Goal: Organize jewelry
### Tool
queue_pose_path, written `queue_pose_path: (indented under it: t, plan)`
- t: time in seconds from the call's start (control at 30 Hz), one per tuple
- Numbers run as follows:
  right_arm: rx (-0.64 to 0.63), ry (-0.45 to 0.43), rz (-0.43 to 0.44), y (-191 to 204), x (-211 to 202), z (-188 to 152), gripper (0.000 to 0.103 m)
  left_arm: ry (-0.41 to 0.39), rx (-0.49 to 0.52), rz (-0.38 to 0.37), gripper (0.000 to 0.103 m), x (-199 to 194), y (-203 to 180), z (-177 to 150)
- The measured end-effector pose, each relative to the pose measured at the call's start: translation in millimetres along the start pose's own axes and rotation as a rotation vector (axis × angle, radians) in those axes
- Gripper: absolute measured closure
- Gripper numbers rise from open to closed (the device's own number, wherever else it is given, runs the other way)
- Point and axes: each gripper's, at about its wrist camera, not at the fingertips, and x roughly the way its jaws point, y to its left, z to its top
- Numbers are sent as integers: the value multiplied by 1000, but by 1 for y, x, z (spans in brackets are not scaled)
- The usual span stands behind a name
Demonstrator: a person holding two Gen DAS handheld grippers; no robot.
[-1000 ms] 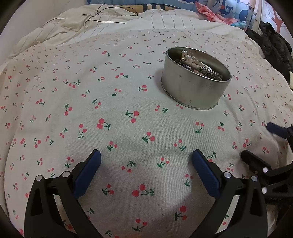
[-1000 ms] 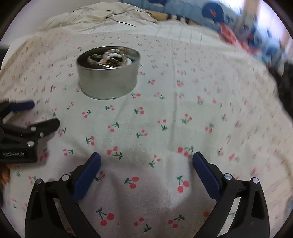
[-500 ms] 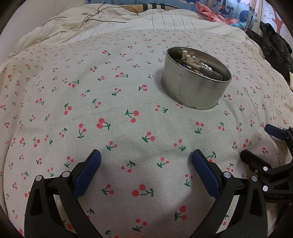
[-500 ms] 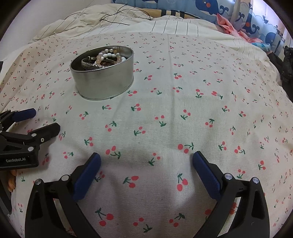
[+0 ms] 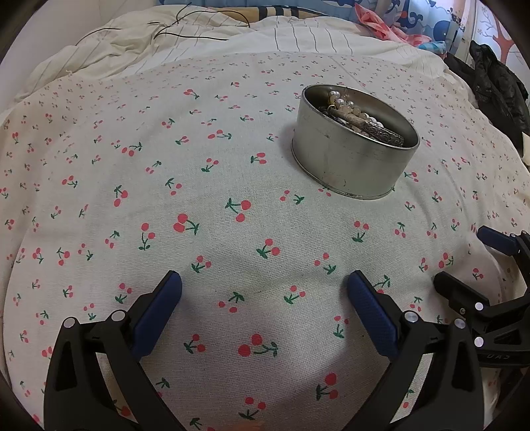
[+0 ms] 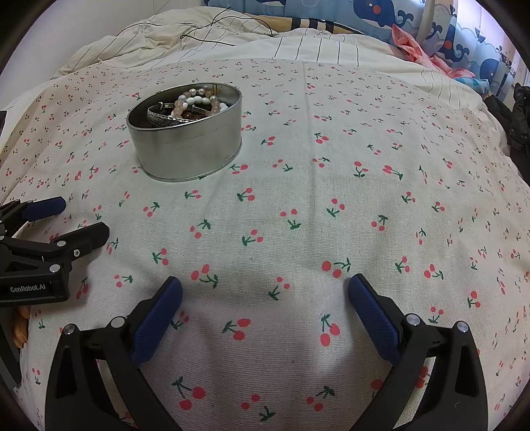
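A round silver tin stands on the cherry-print cloth, right of centre in the left wrist view and upper left in the right wrist view. It holds jewelry: pearl and bead bracelets and a silver bangle. My left gripper is open and empty, low over the cloth in front of the tin. My right gripper is open and empty too, to the right of the tin. Each gripper shows at the edge of the other's view.
The cherry-print cloth covers a bed. A striped cream duvet with a black cable lies behind it. Blue whale-print bedding and a dark garment lie at the back right.
The right gripper's view has swung and steadied, so the tin sits a little further right in it. The left gripper has barely moved. Both stay open.
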Motion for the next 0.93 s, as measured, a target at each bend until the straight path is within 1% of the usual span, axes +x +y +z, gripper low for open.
queue_pose_path:
  t: [0.33, 0.5, 0.77, 0.93]
  plan:
    - [0, 0, 0, 0, 0, 0, 7, 0, -6, -10, 7, 2, 0, 0]
    - [1, 0, 1, 0, 0, -1, 7, -15, -11, -38, 7, 1, 3, 0]
    - [2, -1, 2, 0, 0, -1, 7, -3, 11, -7, 7, 3, -3, 2]
    - [5, -5, 5, 0, 1, -1, 7, -2, 12, -2, 7, 3, -3, 2]
